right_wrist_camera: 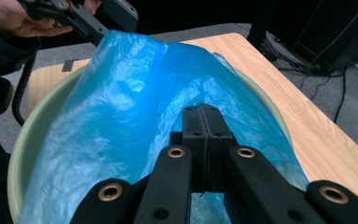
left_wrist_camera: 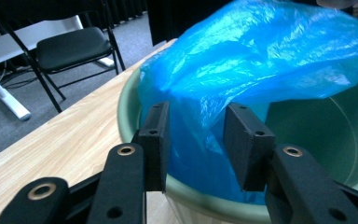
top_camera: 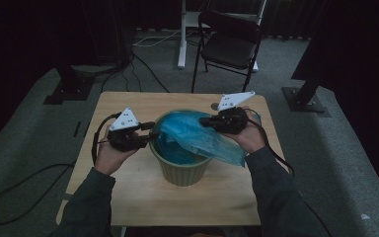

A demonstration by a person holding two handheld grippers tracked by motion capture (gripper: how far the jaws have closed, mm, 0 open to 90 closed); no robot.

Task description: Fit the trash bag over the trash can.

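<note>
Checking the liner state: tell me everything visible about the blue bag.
The blue bag is thin, translucent, crinkled plastic. It lies partly inside the green bin, with one end draped over the rim toward the right hand. The right hand-held gripper is shut on a fold. The left hand-held gripper stands open around its edge at the rim.

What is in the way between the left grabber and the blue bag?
Nothing visible. The left gripper has its jaws apart, right at the rim of the green bin, and the blue bag hangs just beyond and between them. The right gripper is shut on the bag's other side.
</note>
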